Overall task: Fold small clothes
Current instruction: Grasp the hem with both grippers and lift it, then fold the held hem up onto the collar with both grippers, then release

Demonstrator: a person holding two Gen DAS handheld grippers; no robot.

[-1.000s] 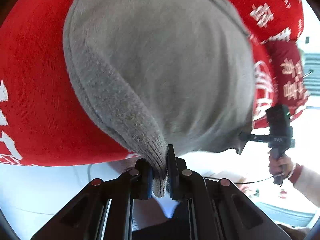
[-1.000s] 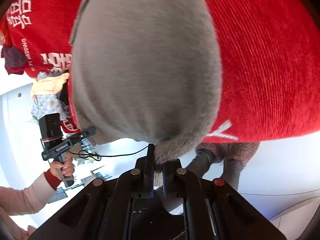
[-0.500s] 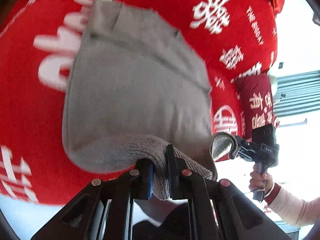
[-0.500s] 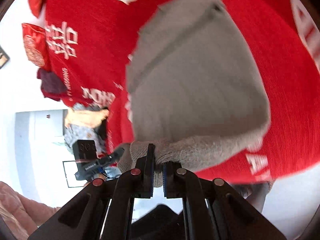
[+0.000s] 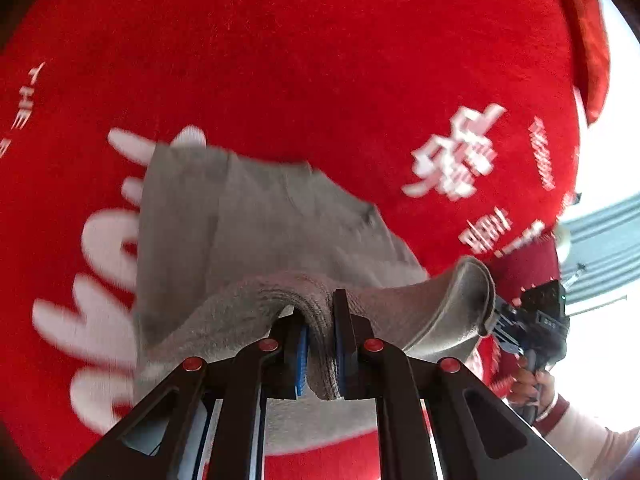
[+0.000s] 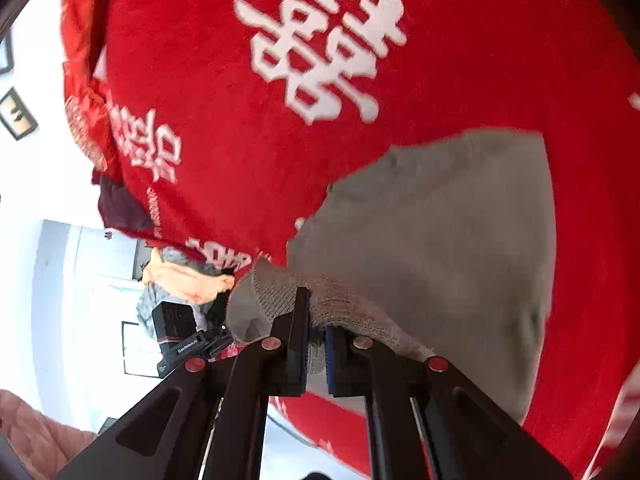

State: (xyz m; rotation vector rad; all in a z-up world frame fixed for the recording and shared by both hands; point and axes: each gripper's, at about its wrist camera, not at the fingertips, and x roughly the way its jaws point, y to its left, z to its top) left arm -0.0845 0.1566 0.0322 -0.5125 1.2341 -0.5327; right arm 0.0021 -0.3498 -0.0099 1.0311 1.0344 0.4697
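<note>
Pinching the ribbed hem of a grey knit garment (image 5: 256, 232), the left gripper (image 5: 320, 356) has both pads pressed on a bunched fold of it, blue pad lining visible on the left finger. Rest of the garment hangs/stretches away from the jaws over a red blanket (image 5: 320, 60) w/ big white characters; its far edge lies against the red fabric, near end lifted. In the left wrist view the hem runs to the right, where the right gripper (image 5: 494, 322) grips the other corner, held by a hand (image 5: 528, 384) w/ a dark red cuff and pale sleeve.

Right wrist view: right gripper (image 6: 316, 356) likewise clamped on the grey garment (image 6: 440, 240), knit edge squeezed betw. the two pads, cloth spreading up and right across the red blanket (image 6: 240, 180). At lower left the left gripper (image 6: 224, 334) bites the hem's other end, so the hem spans betw. both grippers. Beyond it, at the blanket's edge, a pile of other clothes – an orange piece (image 6: 188, 280) on top of smth grey. White wall and a framed picture (image 6: 18, 114) behind; a pink quilted sleeve (image 6: 36, 432) at bottom left. Both views are motion-blurred
</note>
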